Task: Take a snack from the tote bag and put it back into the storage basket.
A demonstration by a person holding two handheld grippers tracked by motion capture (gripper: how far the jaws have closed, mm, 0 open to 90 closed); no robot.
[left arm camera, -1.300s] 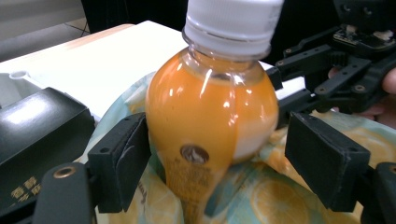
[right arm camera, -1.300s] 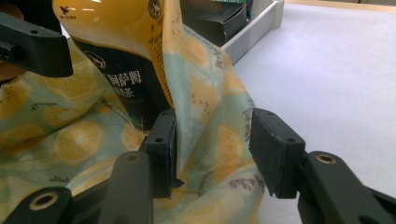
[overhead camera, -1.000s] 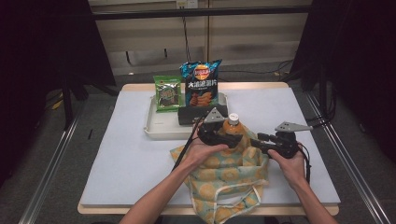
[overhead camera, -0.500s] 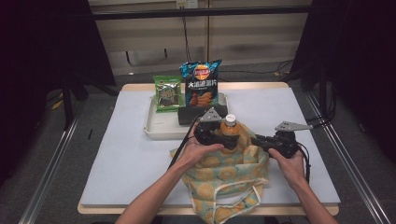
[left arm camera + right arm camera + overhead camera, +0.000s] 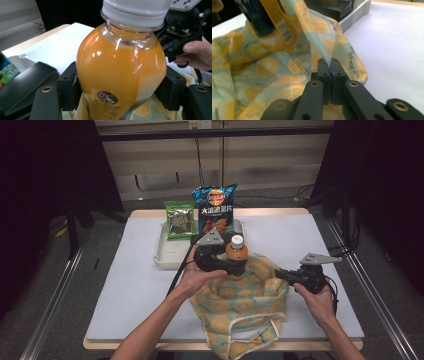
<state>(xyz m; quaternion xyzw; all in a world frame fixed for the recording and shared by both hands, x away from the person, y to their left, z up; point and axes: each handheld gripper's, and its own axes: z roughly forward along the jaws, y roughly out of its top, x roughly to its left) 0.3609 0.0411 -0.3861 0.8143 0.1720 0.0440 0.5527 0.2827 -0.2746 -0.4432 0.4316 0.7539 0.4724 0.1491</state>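
Above the mouth of the lemon-print cloth bag (image 5: 240,295), the left tool (image 5: 235,265) grips an orange juice bottle (image 5: 236,254) by its belly, pads pressed on either side below the shoulder. Full of liquid, the bottle looks fairly heavy, and its smooth, rounded plastic could slip or twist, so a hold at this widest part, kept upright with the white cap on top, seems the safest. The right tool (image 5: 331,71) is clenched on a fold of the bag's rim, having just been closing on it. That fabric is thin and limp; it will sag unless pulled taut. Behind them on the tabletop (image 5: 125,285), a tray (image 5: 167,255) carries snack packets (image 5: 216,215).
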